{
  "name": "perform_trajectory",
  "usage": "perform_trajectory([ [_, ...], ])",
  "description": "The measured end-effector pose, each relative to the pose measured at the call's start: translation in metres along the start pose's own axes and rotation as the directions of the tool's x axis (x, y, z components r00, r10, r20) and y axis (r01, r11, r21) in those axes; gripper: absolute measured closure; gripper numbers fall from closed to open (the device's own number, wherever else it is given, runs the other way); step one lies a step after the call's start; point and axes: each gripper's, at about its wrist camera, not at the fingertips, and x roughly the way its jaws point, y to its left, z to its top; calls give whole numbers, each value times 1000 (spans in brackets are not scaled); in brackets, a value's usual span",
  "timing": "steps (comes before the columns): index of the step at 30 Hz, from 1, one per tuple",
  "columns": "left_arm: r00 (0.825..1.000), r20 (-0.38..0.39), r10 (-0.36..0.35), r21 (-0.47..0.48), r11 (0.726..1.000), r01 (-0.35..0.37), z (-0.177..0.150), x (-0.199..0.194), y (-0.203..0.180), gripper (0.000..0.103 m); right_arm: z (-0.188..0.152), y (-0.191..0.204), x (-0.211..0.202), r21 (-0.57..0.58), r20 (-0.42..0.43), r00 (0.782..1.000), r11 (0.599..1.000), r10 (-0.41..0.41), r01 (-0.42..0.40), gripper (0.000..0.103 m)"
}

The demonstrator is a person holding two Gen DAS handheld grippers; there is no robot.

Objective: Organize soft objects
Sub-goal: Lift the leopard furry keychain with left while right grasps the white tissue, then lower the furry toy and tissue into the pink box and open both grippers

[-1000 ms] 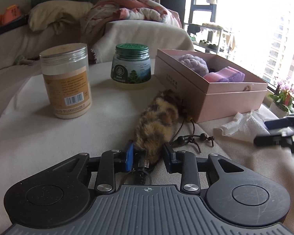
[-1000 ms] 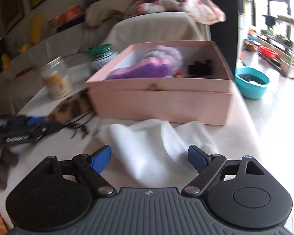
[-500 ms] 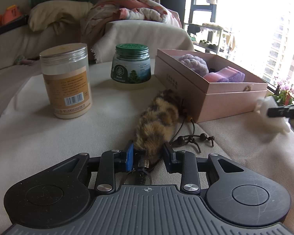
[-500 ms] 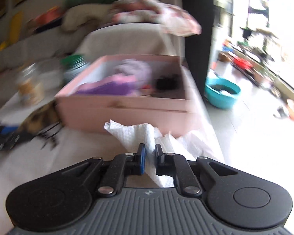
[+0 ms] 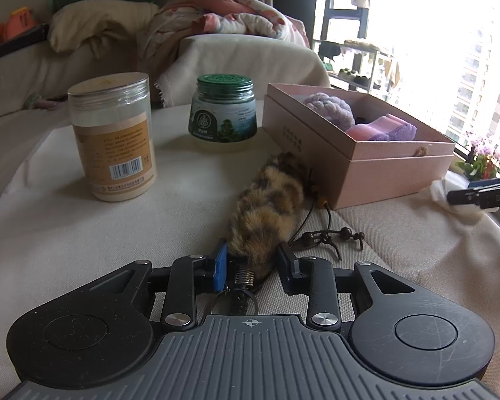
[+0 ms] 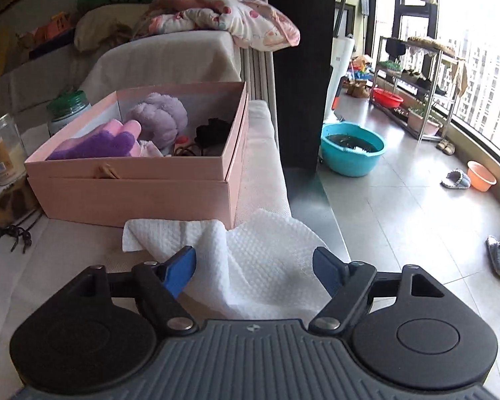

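Not much going on over on the left: the tan jar [image 5: 113, 136] and the green-lidded jar [image 5: 224, 110] sit on the cloth-covered table [image 5: 66, 233] right where they were a second ago. The left gripper [image 5: 254, 263] hasn't budged either, its fingers set narrow on each side of the near end of the furry leopard-print toy [image 5: 266, 210]. Whether they're really pinching it, can't tell. The toy lies along the table, its far end just beside the pink box [image 6: 143, 186], with a beaded cord [image 5: 326, 236] trailing next to it.

The real change is on the right. Half a second ago the right gripper [image 6: 255, 266] was pinched on the white paper towel [image 6: 250, 263]; now its fingers are spread wide and the towel lies loose on the table between them, in front of the box. Inside the box sit a purple glove [image 6: 100, 143] and a lilac pom-pom [image 6: 160, 116].
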Motion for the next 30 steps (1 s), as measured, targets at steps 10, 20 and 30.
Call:
perform_trajectory([
  [10, 1000, 0, 0, 0, 1000, 0, 0, 0, 1, 68, 0, -11, -17, 38, 28, 1000, 999, -9, 7, 91],
  [20, 1000, 12, 15, 11, 1000, -15, -1, -4, -1, 82, 14, 29, -77, -29, 70, 981, 983, 181, -179, 94],
  [30, 995, 83, -62, 100, 994, 54, 9, -64, -34, 84, 25, 48, -155, -121, 163, 943, 955, 289, -272, 93],
])
